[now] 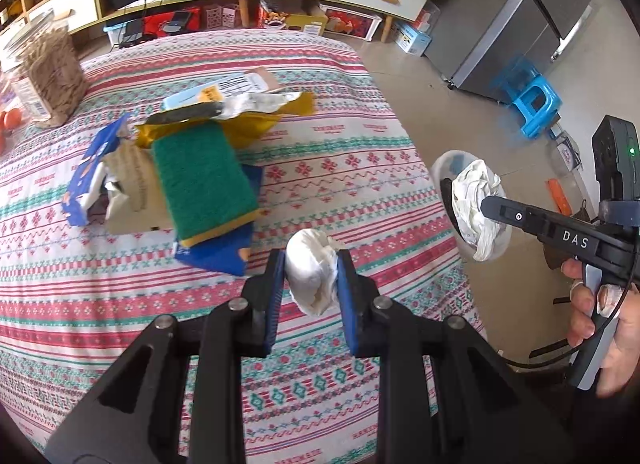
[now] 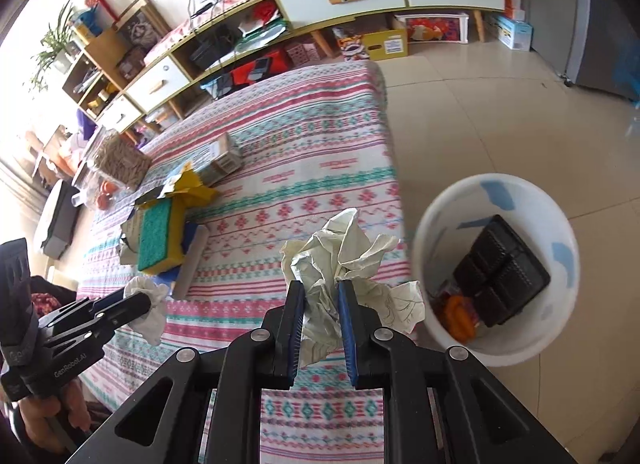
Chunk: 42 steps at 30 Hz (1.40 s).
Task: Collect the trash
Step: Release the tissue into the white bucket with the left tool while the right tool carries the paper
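Note:
My left gripper (image 1: 312, 264) is shut on a white tissue wad (image 1: 310, 268) above the patterned tablecloth (image 1: 340, 167); it also shows in the right wrist view (image 2: 150, 304). My right gripper (image 2: 320, 292) is shut on a crumpled sheet of paper (image 2: 340, 248) near the table's right edge, next to a white trash bin (image 2: 440, 223) on the floor. The bin holds a black tray (image 2: 500, 276) and orange scraps. In the left wrist view the right gripper (image 1: 486, 205) holds the paper (image 1: 474, 199) in front of the bin (image 1: 444, 163).
A pile on the table holds a green and yellow sponge (image 1: 204, 187), blue cartons (image 1: 92, 167), cardboard and yellow wrapper (image 1: 256, 123). A jar (image 1: 48, 75) stands at the far left. A blue stool (image 1: 536, 103) and a fridge (image 1: 520, 15) are on the floor side.

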Available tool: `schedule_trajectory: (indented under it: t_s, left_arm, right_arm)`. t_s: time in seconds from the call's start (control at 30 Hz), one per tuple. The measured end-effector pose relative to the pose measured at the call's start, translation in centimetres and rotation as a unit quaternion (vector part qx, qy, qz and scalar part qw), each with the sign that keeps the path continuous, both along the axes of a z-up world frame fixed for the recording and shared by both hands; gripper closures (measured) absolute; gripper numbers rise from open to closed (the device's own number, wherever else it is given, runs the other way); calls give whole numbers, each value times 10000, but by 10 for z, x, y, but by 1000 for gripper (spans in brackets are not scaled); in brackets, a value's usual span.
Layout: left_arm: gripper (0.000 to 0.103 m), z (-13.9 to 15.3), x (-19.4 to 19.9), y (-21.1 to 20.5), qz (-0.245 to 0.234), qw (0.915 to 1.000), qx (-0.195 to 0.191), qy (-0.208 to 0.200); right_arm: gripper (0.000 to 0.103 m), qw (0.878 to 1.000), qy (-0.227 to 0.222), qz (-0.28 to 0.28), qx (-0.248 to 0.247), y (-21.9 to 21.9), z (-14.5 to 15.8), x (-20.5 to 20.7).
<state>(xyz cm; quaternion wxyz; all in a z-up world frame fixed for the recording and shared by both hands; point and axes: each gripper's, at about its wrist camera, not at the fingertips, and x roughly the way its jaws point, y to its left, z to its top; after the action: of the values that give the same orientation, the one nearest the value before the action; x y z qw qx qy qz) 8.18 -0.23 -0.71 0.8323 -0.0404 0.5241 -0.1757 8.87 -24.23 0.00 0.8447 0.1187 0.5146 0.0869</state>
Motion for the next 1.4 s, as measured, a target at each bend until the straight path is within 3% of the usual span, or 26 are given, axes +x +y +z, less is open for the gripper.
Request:
schedule_trajectory:
  t_s: [0.57,0.83,1.1,1.13,1.23,1.4]
  left_arm:
    - [75,-2,14,-109,-720,9973,33,-132]
    - [75,-12,22,-181,-1170,9930,-31,-175]
    - [74,-22,28,-216,-1340,9903,31,-360]
    - [68,-23,28,-217,-1347,9901,38,-392]
    - [39,-23,27,-217,-1264,9908,145,-452]
    - [28,-19,26,-213,-1220,9904,327,-565]
  right_arm:
    - [85,9955,151,-934,-104,-112,-11,-33]
    - [84,9942,147,-1054,-150,-133,-12,-41]
    - [84,9926,197,-1181,-184,-150,-17,-41]
    - [84,9924,207,-1196,-190,-151,-17,-41]
    - [84,9921,230,-1219,-208,-154,-18,-40]
    - [84,9921,251,-1208,-248,-155,-19,-40]
